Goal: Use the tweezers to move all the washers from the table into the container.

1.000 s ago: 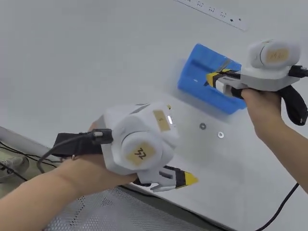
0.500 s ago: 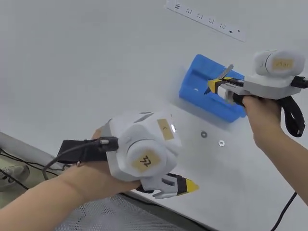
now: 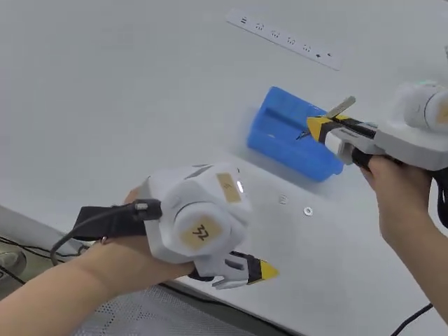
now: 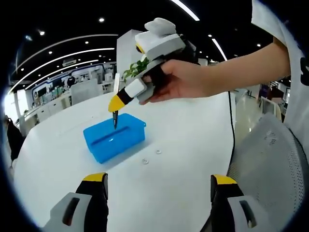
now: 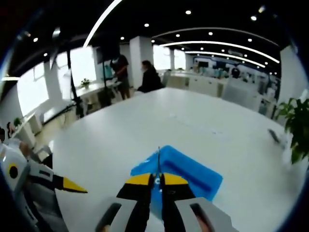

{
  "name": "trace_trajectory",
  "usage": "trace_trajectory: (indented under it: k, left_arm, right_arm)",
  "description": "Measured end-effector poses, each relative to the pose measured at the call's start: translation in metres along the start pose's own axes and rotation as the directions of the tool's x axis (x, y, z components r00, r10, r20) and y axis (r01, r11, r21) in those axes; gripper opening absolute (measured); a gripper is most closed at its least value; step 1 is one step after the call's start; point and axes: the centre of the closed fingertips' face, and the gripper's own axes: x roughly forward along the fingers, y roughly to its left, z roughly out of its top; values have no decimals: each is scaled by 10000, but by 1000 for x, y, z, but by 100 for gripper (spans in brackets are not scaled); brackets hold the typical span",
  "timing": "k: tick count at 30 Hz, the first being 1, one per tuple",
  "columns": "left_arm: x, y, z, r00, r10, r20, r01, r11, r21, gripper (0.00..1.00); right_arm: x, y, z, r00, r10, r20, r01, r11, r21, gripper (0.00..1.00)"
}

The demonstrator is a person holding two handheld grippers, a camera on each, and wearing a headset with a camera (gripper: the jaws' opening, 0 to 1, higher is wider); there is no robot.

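A blue container (image 3: 280,133) stands on the white table. My right gripper (image 3: 316,128) hovers over its right end, shut on thin metal tweezers (image 3: 340,107) whose tip points down into the container. Whether the tip holds a washer is too small to tell. Two washers (image 3: 283,200) (image 3: 308,211) lie on the table in front of the container. In the left gripper view, my left gripper (image 4: 158,180) is open with nothing in it, facing the container (image 4: 113,140), the washers (image 4: 144,161) and the tweezers (image 4: 115,121). The right gripper view shows its jaws (image 5: 157,180) closed on the tweezers (image 5: 158,162) above the container (image 5: 188,179).
A white power strip (image 3: 287,38) lies at the far side of the table. My left gripper (image 3: 264,269) hangs near the table's front edge, with a mesh chair seat (image 3: 133,315) below it. People and desks stand far off in the room.
The right gripper with the tweezers has drawn back a little towards the container's right end and risen slightly. The left gripper has kept its place; the head camera has shifted.
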Motion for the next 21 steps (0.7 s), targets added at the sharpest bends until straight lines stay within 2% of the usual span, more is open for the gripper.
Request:
trace_trajectory:
  k: [6,9,18,21]
  left_arm:
    - [-1,-1,2,10000,-35,65,35,10000,-15,90]
    - [-2,0,4,9998,-41,182,42,10000,-73,89]
    - [-3,0,6,9998,-5,223,6,10000,-54,89]
    - [-3,0,6,9997,-9,264,11,10000,-70,89]
  right_arm:
    - [-13,19,-24,9995,-157,-288,156,9999,-40,4]
    - [-13,24,-38,9982,-46,-594,70,9992,395,4]
    - [-6,29,-73,9917,-2,-1288,106,9967,801,4]
    - [-5,29,-79,9902,17,-1393,135,9940,1083,4]
